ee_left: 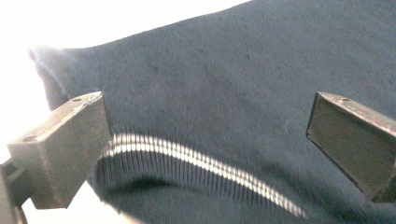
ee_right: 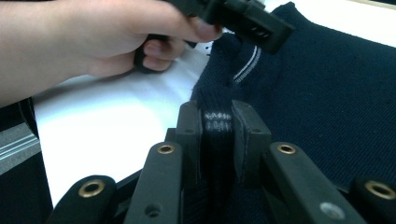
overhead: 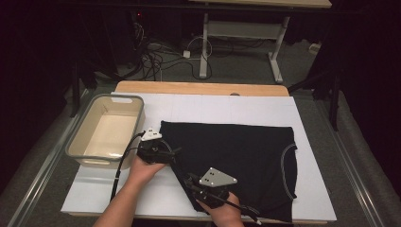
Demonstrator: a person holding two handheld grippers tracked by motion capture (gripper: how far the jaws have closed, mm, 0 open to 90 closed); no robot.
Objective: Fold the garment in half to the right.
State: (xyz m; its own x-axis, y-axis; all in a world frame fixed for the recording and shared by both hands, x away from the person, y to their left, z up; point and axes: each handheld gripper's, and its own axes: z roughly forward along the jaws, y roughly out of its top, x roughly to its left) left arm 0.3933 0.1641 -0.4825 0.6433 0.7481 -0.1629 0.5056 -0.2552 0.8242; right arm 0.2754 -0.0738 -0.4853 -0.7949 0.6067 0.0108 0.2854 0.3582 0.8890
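A dark navy shirt (overhead: 236,156) lies spread flat on the white table (overhead: 227,106), its collar toward the right. My left gripper (overhead: 174,152) hovers over the shirt's left edge. In the left gripper view its jaws stand wide apart over the shirt (ee_left: 224,70), and a line of white stitching (ee_left: 201,161) runs between them; this gripper (ee_left: 205,140) is open. My right gripper (overhead: 190,179) sits at the shirt's near left corner. Its jaws (ee_right: 218,123) clamp a fold of the shirt (ee_right: 327,84) with white stitches on it. Beyond, a hand holds the left gripper (ee_right: 252,21).
A beige plastic basin (overhead: 78,142) with a grey rim stands at the table's left side, with nothing in it. The table's wooden far edge (overhead: 198,87) lies beyond the shirt. Another desk's legs and cables are on the floor behind.
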